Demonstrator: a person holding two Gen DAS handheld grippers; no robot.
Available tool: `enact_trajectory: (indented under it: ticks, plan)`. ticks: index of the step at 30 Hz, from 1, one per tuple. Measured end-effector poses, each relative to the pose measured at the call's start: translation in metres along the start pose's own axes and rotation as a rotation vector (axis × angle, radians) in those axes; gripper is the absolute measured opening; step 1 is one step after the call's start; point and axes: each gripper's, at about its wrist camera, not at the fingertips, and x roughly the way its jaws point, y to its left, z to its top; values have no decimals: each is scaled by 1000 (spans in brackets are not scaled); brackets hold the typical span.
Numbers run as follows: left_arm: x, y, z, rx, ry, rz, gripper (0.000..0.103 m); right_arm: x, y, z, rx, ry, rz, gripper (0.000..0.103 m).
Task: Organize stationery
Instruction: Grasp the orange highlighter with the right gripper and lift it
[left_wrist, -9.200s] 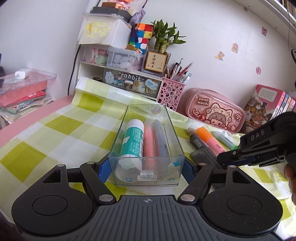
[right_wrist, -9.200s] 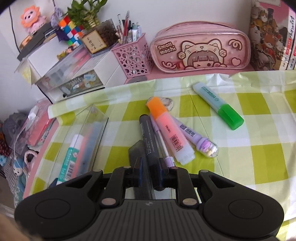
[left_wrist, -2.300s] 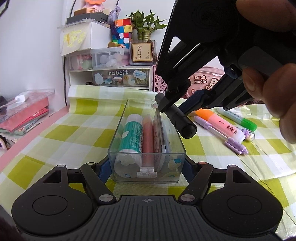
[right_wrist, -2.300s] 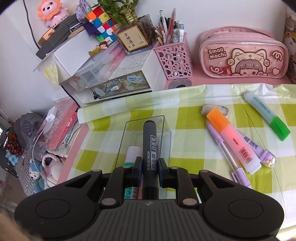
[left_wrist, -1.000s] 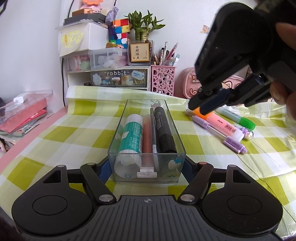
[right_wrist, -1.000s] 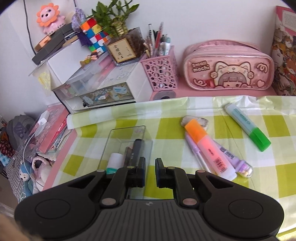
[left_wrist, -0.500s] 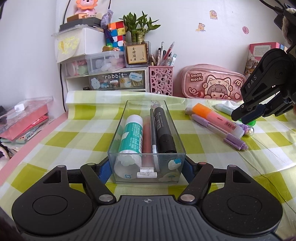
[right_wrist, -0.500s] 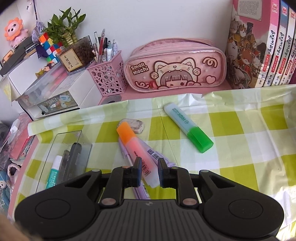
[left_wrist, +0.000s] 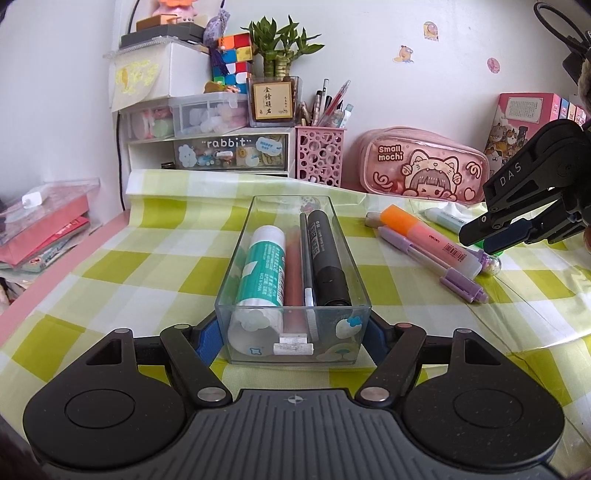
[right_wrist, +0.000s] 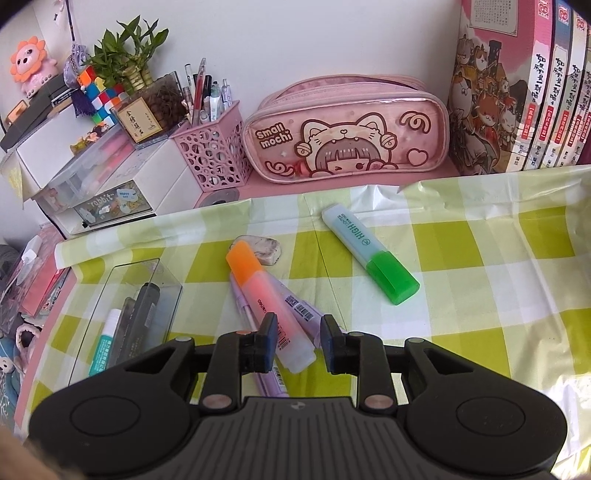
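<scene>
While flat, orange highlighter (right_wrist: 269, 308) points away (cap far)

highlighters: 2 – orange (right_wrist: 271, 306), green (right_wrist: 371, 254) | purple pens: 2 (right_wrist: 255, 328) | eraser: 1 (right_wrist: 264, 249) | clear tray: 1 (left_wrist: 236, 291) | tray contents: 4 – glue stick (left_wrist: 260, 273), black marker (left_wrist: 327, 264)

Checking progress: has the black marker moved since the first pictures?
Yes. The black marker left the cloth beside the orange highlighter and now lies inside the clear box.
</scene>
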Motion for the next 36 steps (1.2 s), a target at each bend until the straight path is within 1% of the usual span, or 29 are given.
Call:
enact_trajectory:
  ticks: [2, 5, 7, 9, 11, 15, 16, 17, 19, 20, 21, 22, 25, 30, 31, 32, 36]
  plan:
    - [0, -1, 0, 2, 2, 1, 72, 0, 0, -1, -8, -6, 9, 24]
    - [2, -2, 2, 5, 6, 1, 72, 1, 2, 2, -23, -1, 2, 24]
    - [3, -3, 2, 9, 3, -1, 72, 4, 14, 8, -89, -1, -13, 24]
    - [3, -2, 1, 14, -2, -5, 72, 9, 30, 16, -184, 1, -31, 25]
    - [3, -1, 0, 14, -5, -10, 72, 19, 41, 24, -251, 10, -21, 25]
    - [2, -1, -2, 19, -16, -11, 72, 45, 45, 30, -281, 67, -18, 25]
    - [2, -1, -2, 22, -17, -10, 72, 50, 44, 30, -285, 81, -17, 27]
    - [2, -1, -2, 23, -18, -10, 72, 54, 43, 28, -295, 79, -18, 27]
    - [3, -1, -2, 23, -19, -11, 72, 54, 40, 28, -271, 70, -1, 26]
    - [3, -1, -2, 23, -19, -12, 72, 51, 40, 29, -264, 58, 5, 19]
    - [3, -1, -2, 23, -19, -12, 72, 49, 40, 29, -259, 53, -2, 17]
    - [3, -1, -2, 23, -19, -11, 72, 48, 41, 29, -258, 48, -13, 17]
    - [2, -2, -2, 23, -19, -12, 72, 44, 41, 29, -242, 42, -5, 16]
    - [2, -2, -2, 23, -19, -11, 72, 25, 42, 32, -198, -14, 6, 15]
    - [2, -2, -2, 23, -19, -11, 72, 21, 43, 34, -189, -22, 11, 14]
    - [2, -2, -2, 23, -19, -11, 72, 16, 44, 35, -177, -31, 20, 10]
    - [2, -1, -2, 24, -19, -12, 72, 4, 51, 38, -126, -36, 69, 10]
